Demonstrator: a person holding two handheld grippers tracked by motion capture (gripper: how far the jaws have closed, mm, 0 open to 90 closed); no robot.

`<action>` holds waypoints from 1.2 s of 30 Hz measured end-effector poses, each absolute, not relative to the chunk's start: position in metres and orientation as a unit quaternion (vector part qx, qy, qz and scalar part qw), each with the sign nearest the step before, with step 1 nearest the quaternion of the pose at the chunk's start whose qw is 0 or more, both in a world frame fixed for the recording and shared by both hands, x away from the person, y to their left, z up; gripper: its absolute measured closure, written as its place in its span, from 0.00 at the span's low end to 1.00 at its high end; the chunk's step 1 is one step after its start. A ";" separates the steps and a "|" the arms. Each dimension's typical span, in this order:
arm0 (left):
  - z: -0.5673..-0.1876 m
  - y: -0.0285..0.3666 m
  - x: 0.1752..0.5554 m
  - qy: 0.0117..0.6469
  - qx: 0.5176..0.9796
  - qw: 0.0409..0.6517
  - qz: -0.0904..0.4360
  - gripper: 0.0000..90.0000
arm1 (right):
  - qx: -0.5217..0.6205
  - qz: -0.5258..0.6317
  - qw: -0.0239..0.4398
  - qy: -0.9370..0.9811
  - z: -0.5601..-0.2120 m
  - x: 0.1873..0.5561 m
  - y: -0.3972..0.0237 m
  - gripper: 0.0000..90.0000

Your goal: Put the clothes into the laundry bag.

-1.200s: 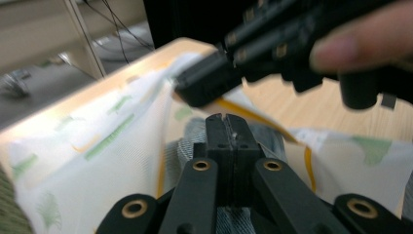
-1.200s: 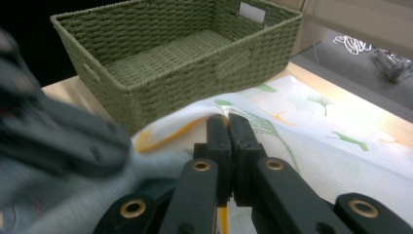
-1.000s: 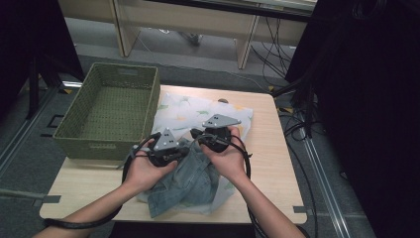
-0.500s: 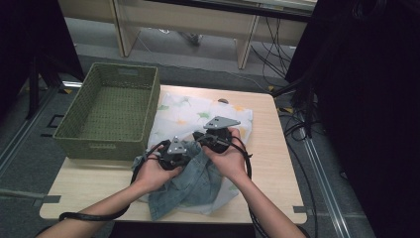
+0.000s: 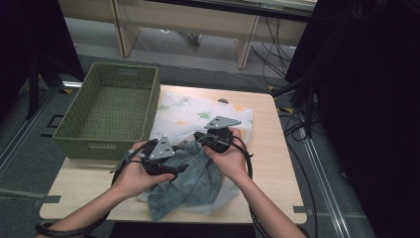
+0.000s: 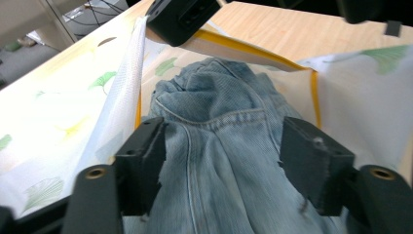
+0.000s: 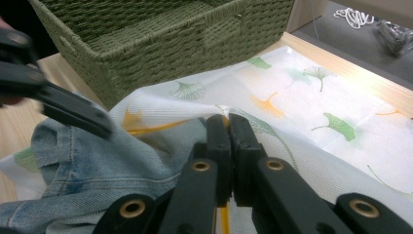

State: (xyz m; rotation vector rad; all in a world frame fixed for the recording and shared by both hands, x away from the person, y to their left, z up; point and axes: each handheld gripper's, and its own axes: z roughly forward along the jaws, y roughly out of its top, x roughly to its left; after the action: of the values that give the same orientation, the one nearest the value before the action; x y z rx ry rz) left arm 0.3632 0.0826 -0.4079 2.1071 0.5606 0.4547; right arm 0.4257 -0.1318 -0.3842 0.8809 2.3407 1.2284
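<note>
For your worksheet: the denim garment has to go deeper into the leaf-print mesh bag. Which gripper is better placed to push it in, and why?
Probably the left gripper. Its jaws have just opened and straddle the denim garment without pinching it, so it is free to regrip and push. The right gripper is shut on the mesh bag edge, holding the mouth open.

On my monitor, each hand carried a black handheld gripper. The left gripper (image 5: pixel 171 166) and the right gripper (image 5: pixel 205 140) each bore a grey three-cornered plate on top, marked with small dark dots near the corners. A black cable trailed from each unit; the left cable looped back along the forearm, the right one ran beside the wrist. In the left gripper view, the pads (image 6: pixel 146 163) were blocky, matte black rectangles with squared edges, mounted on black arms. Each arm carried a brass-coloured ringed hole near its base, also seen in the right gripper view. Both forearms were bare, with no sleeves in frame.
</note>
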 end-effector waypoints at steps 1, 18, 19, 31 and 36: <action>-0.408 0.084 0.359 0.221 0.851 0.439 0.184 0.34 | 0.312 0.434 0.176 0.827 -0.384 0.425 -0.132 1.00; -0.473 0.057 0.340 0.147 0.919 0.324 0.168 0.17 | 0.318 0.434 0.172 0.825 -0.382 0.422 -0.129 1.00; -0.475 0.055 0.340 0.147 0.921 0.318 0.172 0.17 | 0.306 0.435 0.176 0.828 -0.382 0.423 -0.130 1.00; -0.485 0.051 0.349 0.149 0.928 0.290 0.180 0.47 | 0.307 0.434 0.172 0.829 -0.382 0.420 -0.126 1.00; -0.483 0.052 0.349 0.154 0.928 0.291 0.173 0.67 | 0.303 0.433 0.173 0.831 -0.383 0.421 -0.126 1.00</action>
State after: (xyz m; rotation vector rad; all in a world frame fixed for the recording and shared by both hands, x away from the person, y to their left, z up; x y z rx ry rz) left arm 0.3494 0.0524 -0.4831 2.4759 0.4108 0.4624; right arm 0.4208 -0.1260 -0.3829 0.8583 2.3583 1.2294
